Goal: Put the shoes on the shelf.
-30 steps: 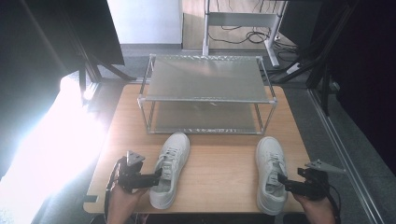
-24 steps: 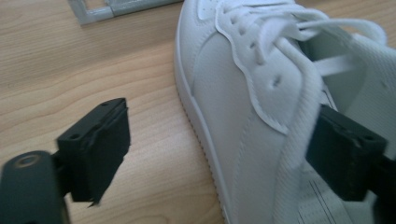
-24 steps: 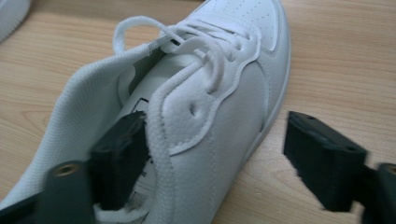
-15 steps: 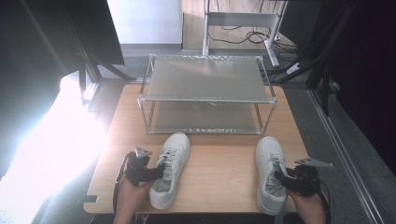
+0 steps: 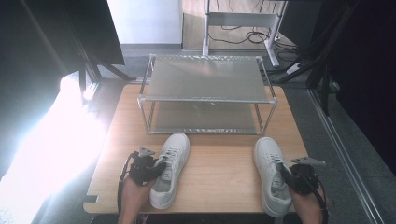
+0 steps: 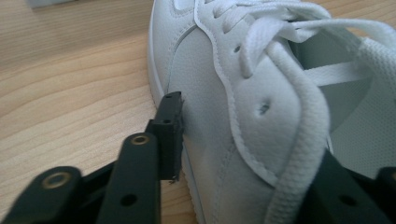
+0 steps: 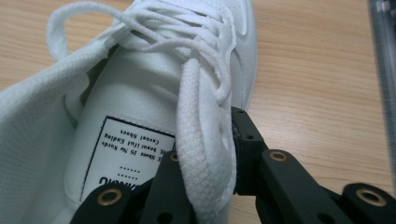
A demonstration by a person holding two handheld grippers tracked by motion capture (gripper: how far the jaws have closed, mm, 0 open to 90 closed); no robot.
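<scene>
High view: two white shoes lie on the near half of the wooden table (image 5: pixel 219 163), toes pointing far, with a two-tier metal rack (image 5: pixel 205 95) standing at the far half.
Left shoe (image 5: pixel 169 168): near-left of the table, toe slanted toward the rack; the left gripper (image 5: pixel 156 167) meets it at its left side wall.
Right shoe (image 5: pixel 273 179): near-right, close to the table's right edge; the right gripper (image 5: pixel 286 173) meets it at the collar on its right side.
Left tongs: the jaws have just been closing; in the left gripper view one jaw lies against the outer side wall and the other sits inside the opening, so they read as clamped on the left shoe (image 6: pixel 243 93).
Right tongs: the jaws have just been closing; in the right gripper view they pinch the padded collar edge of the right shoe (image 7: pixel 201 154), fully gripping.
Grip advice: hold both clamps firm, since soft collar padding may compress and slip.
Lift advice: raise each shoe level, heel and toe together, so the loose laces (image 7: pixel 140 23) do not drag or snag.
Placement judgement: the rack tiers look like the likely destination; clear the frame's near bar before moving in.
Hidden: the left tongs' inner pad contact is covered by the collar.
Cut off: both heels run out of the gripper views.
Hard to read: glare washes out the table's left edge; the insole label (image 7: pixel 126 158) print is too small.
</scene>
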